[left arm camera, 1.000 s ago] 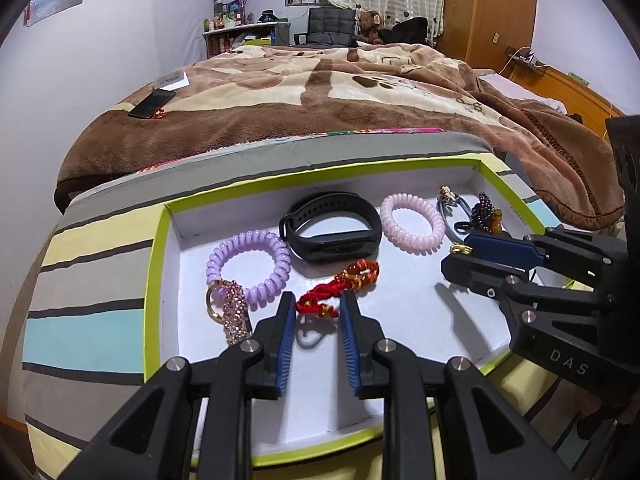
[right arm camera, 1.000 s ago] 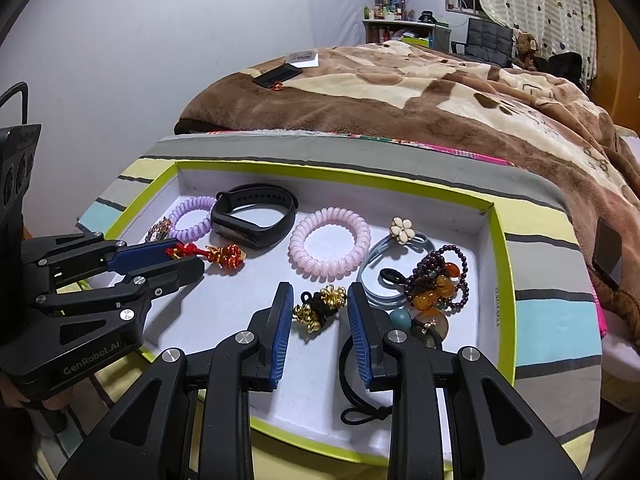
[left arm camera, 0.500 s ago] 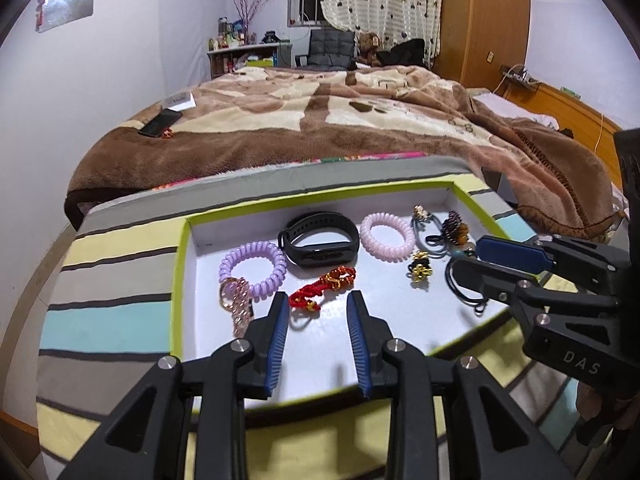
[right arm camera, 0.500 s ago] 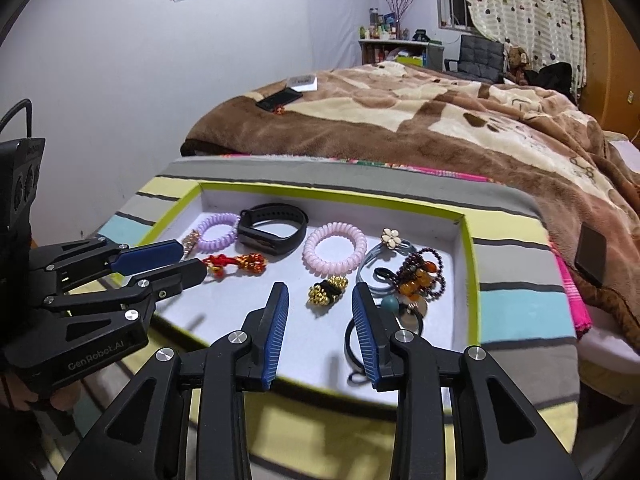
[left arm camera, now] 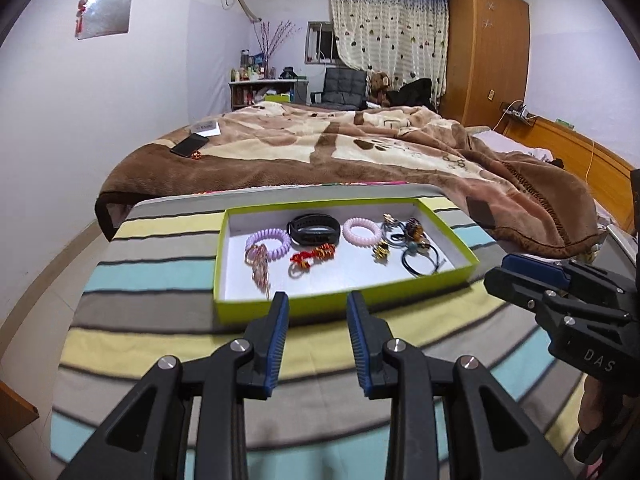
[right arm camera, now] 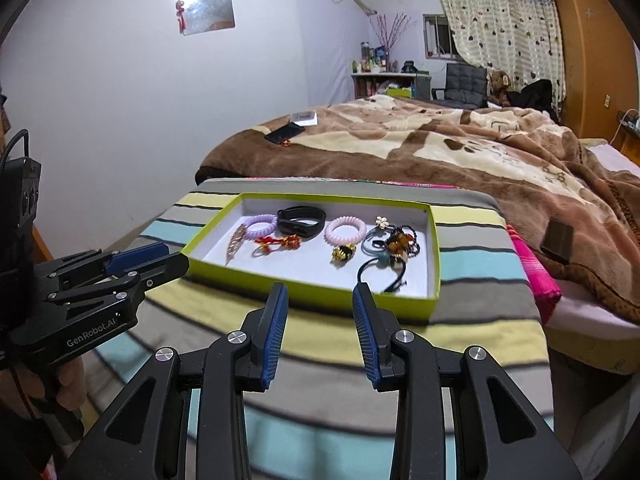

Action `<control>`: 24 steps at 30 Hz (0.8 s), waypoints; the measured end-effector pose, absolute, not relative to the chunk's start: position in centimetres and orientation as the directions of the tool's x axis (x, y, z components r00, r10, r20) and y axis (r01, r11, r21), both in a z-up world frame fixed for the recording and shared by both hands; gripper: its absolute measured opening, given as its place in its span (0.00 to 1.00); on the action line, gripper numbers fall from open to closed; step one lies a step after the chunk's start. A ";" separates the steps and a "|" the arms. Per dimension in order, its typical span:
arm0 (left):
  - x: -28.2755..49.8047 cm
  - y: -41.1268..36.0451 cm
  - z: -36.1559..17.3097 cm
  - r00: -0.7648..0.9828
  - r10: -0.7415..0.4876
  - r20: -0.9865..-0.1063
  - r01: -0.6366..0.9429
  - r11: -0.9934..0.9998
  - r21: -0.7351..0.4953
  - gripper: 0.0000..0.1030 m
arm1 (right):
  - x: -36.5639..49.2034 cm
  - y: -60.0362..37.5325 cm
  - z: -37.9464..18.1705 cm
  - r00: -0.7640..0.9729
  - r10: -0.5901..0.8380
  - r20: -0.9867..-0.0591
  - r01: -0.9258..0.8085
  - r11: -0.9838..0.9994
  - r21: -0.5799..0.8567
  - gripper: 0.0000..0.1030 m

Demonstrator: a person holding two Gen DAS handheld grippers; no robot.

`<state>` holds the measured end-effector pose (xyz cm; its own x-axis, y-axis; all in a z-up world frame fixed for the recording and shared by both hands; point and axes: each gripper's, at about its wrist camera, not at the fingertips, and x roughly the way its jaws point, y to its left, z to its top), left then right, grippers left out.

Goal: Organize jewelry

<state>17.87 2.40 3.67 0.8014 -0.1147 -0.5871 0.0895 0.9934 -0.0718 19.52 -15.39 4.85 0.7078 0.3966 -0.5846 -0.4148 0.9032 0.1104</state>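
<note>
handling: jewelry all looks light and small; coil hair ties springy and soft, red knotted charm (left arm camera: pixel 312 258) floppy, bead cluster (right arm camera: pixel 402 245) loose and could snag its neighbours (judgement).
grip spot: pinch coil ties across one side of the loop; black band (left arm camera: pixel 314 231) across its strap, looks stiffer and smoother.
look: purple coil tie (left arm camera: pixel 269 244), pink coil tie (left arm camera: pixel 362 233), gold-and-black charm (right arm camera: pixel 344 253), rose-gold chain piece (left arm camera: pixel 259 266), black elastic loop (left arm camera: pixel 420 263).
location: everything lies in green-rimmed tray (left arm camera: pixel 256 304), centre of frame, on striped cloth (left arm camera: pixel 152 280), bed (left arm camera: pixel 320 148) behind.
left gripper (left arm camera: pixel 314 312): fingers spread wide, nothing between, short of the tray's near rim.
right gripper (right arm camera: pixel 320 304): same, wide and empty, over the near rim in the picture.
</note>
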 end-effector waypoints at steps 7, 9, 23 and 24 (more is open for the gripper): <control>13.5 2.2 3.1 0.813 -0.102 -0.574 0.071 0.995 -0.076 0.31 | 15.1 -16.3 4.7 0.727 0.394 -0.562 -0.402 0.908 0.116 0.34; 12.5 2.0 2.9 0.816 -0.091 -0.571 0.064 0.996 -0.067 0.31 | 14.1 -16.7 4.5 0.731 0.389 -0.560 -0.395 0.911 0.116 0.34; 7.4 1.1 2.1 0.829 -0.068 -0.555 0.055 0.998 -0.039 0.38 | 8.9 -17.6 3.3 0.751 0.360 -0.554 -0.369 0.924 0.100 0.35; 7.3 1.1 2.0 0.830 -0.068 -0.554 0.056 0.998 -0.040 0.39 | 8.8 -17.6 3.3 0.750 0.360 -0.555 -0.371 0.923 0.098 0.36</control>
